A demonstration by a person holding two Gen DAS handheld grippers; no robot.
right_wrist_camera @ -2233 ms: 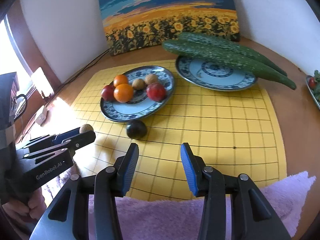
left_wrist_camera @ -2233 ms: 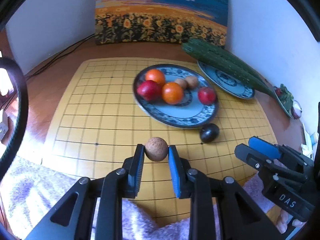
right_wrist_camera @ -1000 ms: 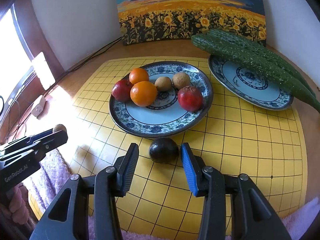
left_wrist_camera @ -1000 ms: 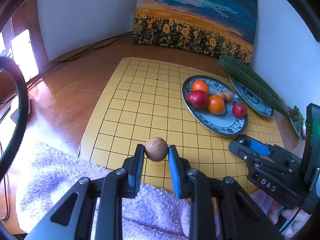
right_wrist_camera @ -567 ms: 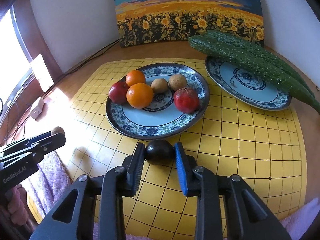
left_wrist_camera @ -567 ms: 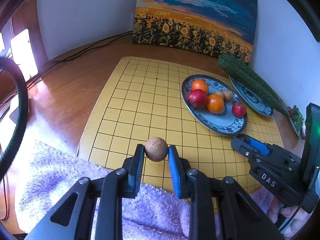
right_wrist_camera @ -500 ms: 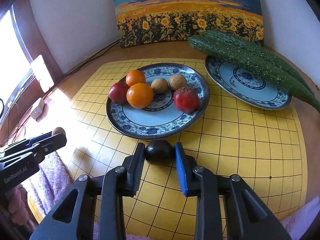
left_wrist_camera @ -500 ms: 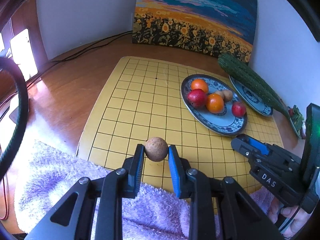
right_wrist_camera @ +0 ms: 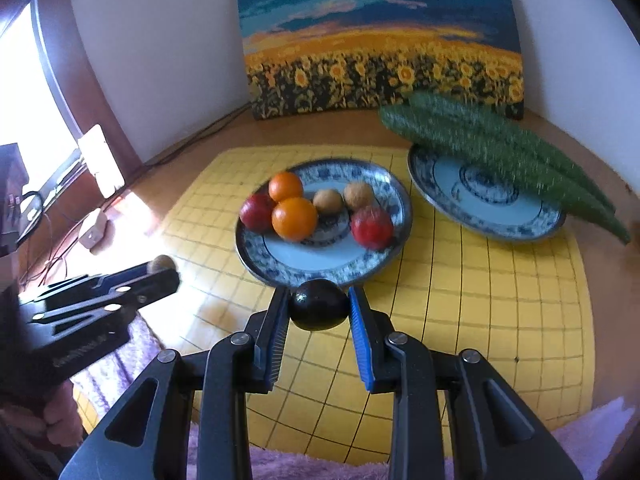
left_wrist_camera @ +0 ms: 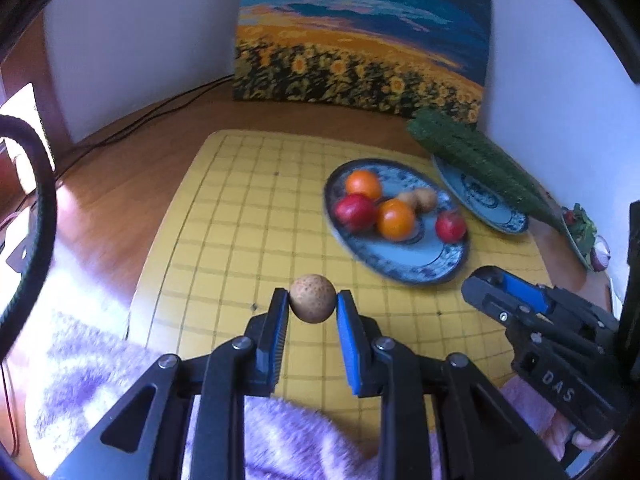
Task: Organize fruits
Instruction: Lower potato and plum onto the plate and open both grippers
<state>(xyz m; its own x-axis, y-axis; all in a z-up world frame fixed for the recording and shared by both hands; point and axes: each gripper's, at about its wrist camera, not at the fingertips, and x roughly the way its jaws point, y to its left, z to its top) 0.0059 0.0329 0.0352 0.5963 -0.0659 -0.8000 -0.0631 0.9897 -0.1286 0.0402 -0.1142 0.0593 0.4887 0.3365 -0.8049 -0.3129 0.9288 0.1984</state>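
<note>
My left gripper [left_wrist_camera: 313, 307] is shut on a small brown speckled fruit [left_wrist_camera: 312, 298], held above the yellow grid mat [left_wrist_camera: 248, 220]. My right gripper [right_wrist_camera: 319, 307] is shut on a dark, nearly black round fruit [right_wrist_camera: 319, 309], lifted just in front of the blue-patterned fruit plate [right_wrist_camera: 380, 256]. That plate [left_wrist_camera: 404, 268] carries two oranges, two red fruits and two small brown fruits. In the right wrist view the left gripper [right_wrist_camera: 162, 268] shows at the left with the brown fruit at its tip. In the left wrist view the right gripper shows at the lower right, its tip hidden.
A second blue-patterned plate [right_wrist_camera: 480, 216] at the back right has long green cucumbers [right_wrist_camera: 500, 148] lying across it. A sunflower painting [right_wrist_camera: 380, 40] leans on the wall. A purple towel [left_wrist_camera: 100, 380] lies along the near edge. Cables run over the wooden table [left_wrist_camera: 120, 184] at the left.
The right gripper closed on the dark fruit and has lifted it a little off the mat. The left gripper keeps holding the brown fruit and has hardly moved.
</note>
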